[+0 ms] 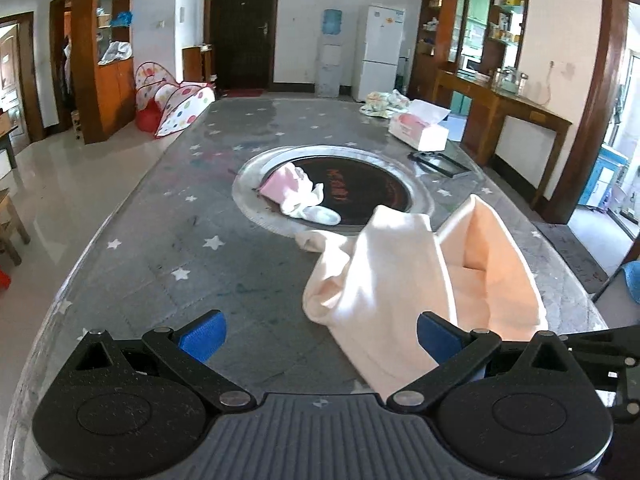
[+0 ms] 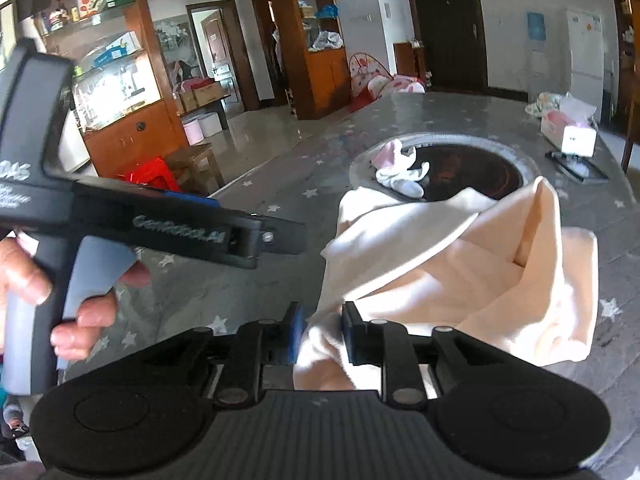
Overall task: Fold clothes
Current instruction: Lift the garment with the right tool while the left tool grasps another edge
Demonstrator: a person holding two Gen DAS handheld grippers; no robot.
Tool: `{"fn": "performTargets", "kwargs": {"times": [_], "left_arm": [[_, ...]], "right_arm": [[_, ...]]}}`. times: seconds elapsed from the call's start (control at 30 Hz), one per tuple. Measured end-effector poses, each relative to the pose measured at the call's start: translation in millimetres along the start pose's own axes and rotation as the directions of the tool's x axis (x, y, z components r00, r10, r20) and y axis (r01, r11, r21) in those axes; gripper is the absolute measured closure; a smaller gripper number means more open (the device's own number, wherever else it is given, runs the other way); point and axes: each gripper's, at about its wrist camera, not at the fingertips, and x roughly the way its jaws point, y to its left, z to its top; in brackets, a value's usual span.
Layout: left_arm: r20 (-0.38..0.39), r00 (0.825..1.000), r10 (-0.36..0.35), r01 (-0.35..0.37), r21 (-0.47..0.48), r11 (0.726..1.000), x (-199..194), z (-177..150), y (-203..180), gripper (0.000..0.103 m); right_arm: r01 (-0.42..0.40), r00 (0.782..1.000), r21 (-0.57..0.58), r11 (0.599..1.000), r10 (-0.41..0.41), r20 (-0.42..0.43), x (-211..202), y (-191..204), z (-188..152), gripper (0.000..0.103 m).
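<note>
A peach-coloured garment (image 1: 400, 272) lies loosely bunched on the grey star-patterned table (image 1: 180, 260), with one fold standing up. My left gripper (image 1: 320, 338) is open wide just above the table's near end. The cloth's near edge runs past its right blue pad, and nothing is pinched. My right gripper (image 2: 323, 332) has a bunched end of the garment (image 2: 460, 264) between its narrow-set pads, which touch it on both sides. A person's hand (image 2: 80, 308) holds the left gripper's handle at the left of the right wrist view.
A round dark hotplate (image 1: 372, 184) is set in the table's middle, and small pink and white clothes (image 1: 296, 192) lie on its rim. A tissue box (image 1: 420, 128) and a black frame (image 1: 440, 164) sit at the far right. More cloth lies at the far end.
</note>
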Motion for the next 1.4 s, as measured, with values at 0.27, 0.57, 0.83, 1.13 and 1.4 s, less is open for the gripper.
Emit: {"fn": "performTargets", "kwargs": {"times": [0.27,0.57,0.83,1.13,1.4], "left_arm": [[-0.001,0.997,-0.072,0.072,0.061,0.996,3.2,5.4,-26.7,0.0],[-0.042,0.996,-0.077,0.084,0.202,0.976,34.6,0.8,-63.5,0.001],[-0.117,0.991,-0.069,0.093,0.219,0.971,62.6,-8.7,-61.5,0.03],[-0.116,0.984,-0.138,0.154,0.152,0.976,55.7,-13.5,-36.2,0.09],[-0.069,0.988,-0.135,0.142,0.107,0.984,32.8,-19.6,-17.7,0.1]], "right_arm": [[0.096,0.994,-0.013,0.995,-0.095,0.045,-32.0,-13.2,-2.1,0.071],[0.272,0.959,0.132,0.953,-0.28,0.042,-32.7,-76.2,5.5,0.066],[0.314,0.947,0.221,0.923,-0.321,-0.003,1.3,-111.7,8.8,0.064],[0.325,0.945,0.223,0.919,-0.322,-0.049,19.7,-114.6,-5.0,0.1],[0.333,0.937,0.213,0.918,-0.348,0.035,-18.8,-98.5,-5.4,0.101]]}}
